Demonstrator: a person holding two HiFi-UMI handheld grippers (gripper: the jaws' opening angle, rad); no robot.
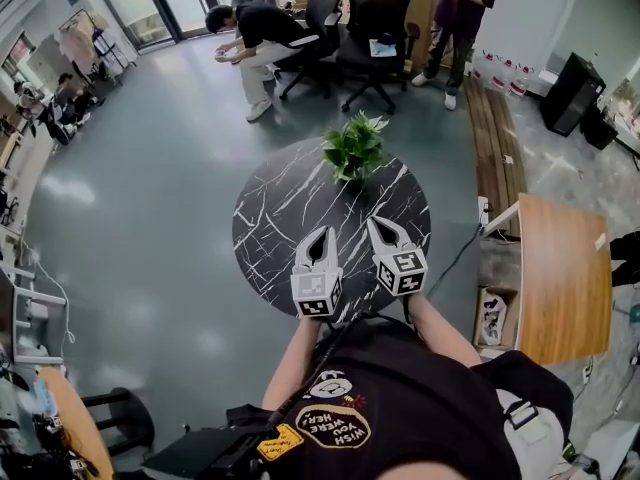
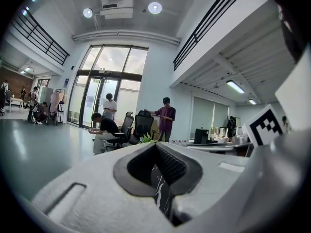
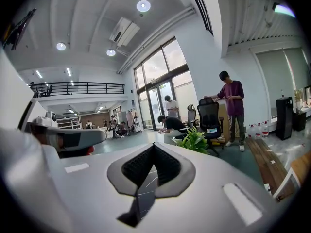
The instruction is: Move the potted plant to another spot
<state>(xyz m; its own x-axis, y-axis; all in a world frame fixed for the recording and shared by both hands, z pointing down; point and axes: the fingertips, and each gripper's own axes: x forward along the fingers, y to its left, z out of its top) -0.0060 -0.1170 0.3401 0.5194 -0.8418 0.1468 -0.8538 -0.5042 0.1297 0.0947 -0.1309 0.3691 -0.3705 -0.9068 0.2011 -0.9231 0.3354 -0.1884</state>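
"Black marble, white-veined and slick by the look of it: that was the round worktop (image 1: 262,230)," said the first. "The potted plant (image 1: 354,150) stood upright at its far edge, with nothing touching it."

"And the tongs?" asked the second.

"Both pairs hung on the person's side of the plant, well short of it. The left tongs (image 1: 322,234) had their tips together with nothing between them. The right tongs (image 1: 381,226) were pressed together and empty too."

"So what might have gone wrong?"

"Closed tongs would have shoved the pot rather than taken it. It sat so near the rim that a nudge away from the person could have sent it down onto the floor (image 1: 150,198). The pot barely showed under its foliage, so its shape and weight were anyone's guess. A grip on the greenery alone would likely have slipped or torn. A polished top may also have let the pot skate under a one-sided push."

"And the room?"

"It was an open office. Beyond the plant stood black office chairs (image 1: 375,28), with a seated person (image 1: 255,38) bent forward and a standing person (image 1: 462,18). To the plant's right, nearer the holder of the tongs, was a wooden worktop (image 1: 560,268). Tall glass doors (image 2: 104,81) lay far behind the plant."
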